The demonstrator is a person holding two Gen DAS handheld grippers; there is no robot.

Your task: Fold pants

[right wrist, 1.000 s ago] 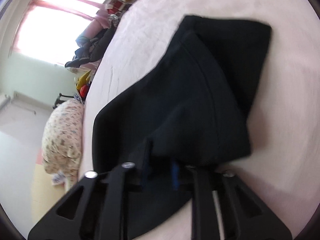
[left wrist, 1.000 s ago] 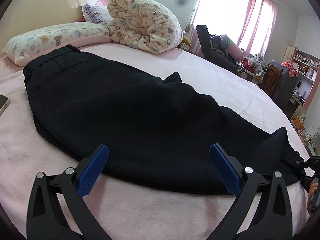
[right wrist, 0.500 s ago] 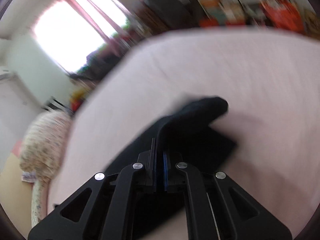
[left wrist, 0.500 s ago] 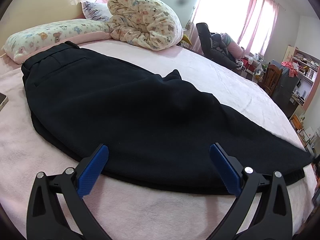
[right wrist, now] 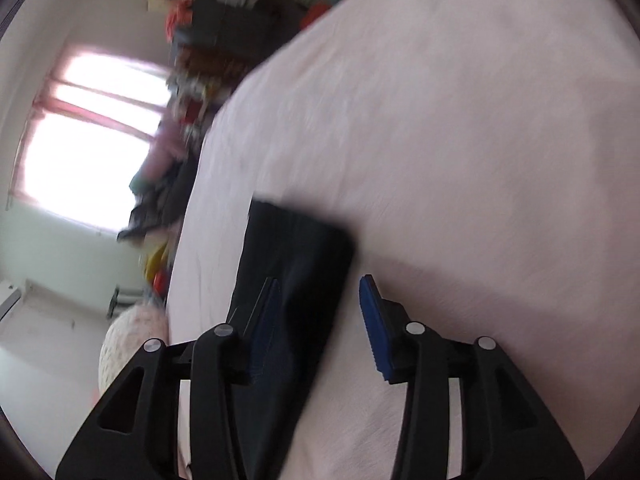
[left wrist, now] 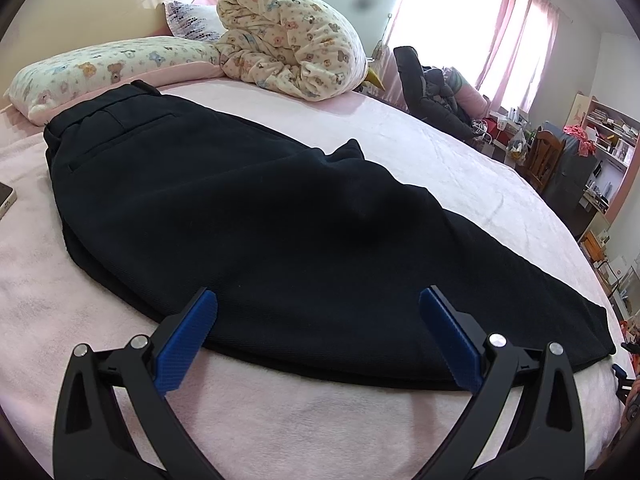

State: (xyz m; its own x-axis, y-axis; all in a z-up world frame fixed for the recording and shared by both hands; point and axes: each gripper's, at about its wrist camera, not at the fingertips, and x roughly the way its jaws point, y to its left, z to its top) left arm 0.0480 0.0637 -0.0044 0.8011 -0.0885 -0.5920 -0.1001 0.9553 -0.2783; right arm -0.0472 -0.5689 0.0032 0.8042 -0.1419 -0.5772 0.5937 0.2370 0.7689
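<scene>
The fingers of the left gripper (left wrist: 318, 334) are spread wide and hold nothing, poised low over the near edge of the black pants (left wrist: 256, 216), which lie flat and lengthwise on the pink bed (left wrist: 460, 160), waistband toward the bear-print pillow (left wrist: 112, 68) and rolled quilt (left wrist: 288, 44). The fingers of the right gripper (right wrist: 320, 318) are parted on either side of the hem end of the pants (right wrist: 296, 264), seemingly not pinching the cloth, though that view is blurred.
</scene>
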